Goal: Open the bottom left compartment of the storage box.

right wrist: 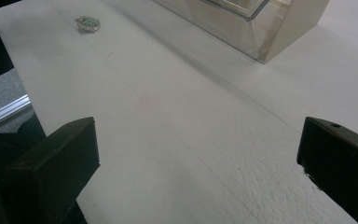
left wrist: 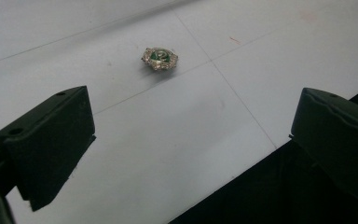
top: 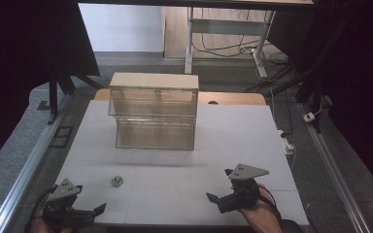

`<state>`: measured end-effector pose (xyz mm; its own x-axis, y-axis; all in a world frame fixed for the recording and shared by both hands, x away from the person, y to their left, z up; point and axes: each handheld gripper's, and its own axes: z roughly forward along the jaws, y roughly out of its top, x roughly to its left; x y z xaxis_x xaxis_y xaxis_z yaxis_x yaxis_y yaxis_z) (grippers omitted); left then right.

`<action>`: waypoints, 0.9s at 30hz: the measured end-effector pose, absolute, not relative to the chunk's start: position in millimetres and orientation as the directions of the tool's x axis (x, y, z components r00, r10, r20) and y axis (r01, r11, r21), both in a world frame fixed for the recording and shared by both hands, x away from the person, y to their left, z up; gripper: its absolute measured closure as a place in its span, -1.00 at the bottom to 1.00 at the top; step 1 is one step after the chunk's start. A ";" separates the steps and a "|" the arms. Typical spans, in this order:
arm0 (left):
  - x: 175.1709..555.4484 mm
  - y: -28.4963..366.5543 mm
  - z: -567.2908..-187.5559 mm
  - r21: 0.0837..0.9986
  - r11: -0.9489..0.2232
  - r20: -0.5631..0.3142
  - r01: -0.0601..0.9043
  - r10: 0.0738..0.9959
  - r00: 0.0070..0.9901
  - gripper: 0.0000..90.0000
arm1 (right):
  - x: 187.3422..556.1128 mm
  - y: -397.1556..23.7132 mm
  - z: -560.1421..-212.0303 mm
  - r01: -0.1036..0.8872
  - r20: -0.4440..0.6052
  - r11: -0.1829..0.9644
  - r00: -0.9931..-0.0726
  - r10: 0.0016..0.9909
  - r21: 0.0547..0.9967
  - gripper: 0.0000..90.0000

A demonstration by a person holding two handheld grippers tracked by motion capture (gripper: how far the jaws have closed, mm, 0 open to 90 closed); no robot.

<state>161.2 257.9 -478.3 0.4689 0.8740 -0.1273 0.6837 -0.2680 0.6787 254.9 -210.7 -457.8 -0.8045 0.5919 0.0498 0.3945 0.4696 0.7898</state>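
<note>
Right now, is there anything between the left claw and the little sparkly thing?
No. In the left gripper view, only bare white table lies between the open left claw and the brooch.

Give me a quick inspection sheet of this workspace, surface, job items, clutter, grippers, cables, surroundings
Surface: white table, faint seams.
Job's things: small jewelled brooch with green centre lying loose near the left hand-held gripper; clear two-tier drawer box, drawers closed, farther back.
Clutter: nothing seen.
Grippers: left and right hand-held gripper both open, holding nothing, at the near edge.
Cables: loose leads on the floor behind.
Surroundings: desk legs, black curtains.
</note>
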 end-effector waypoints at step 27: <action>158.2 257.9 -477.0 0.697 -0.295 -0.127 0.654 0.846 0.518 -1.00 | 283.3 -158.4 -469.4 0.394 0.036 0.532 -0.827 0.561 0.749 -1.00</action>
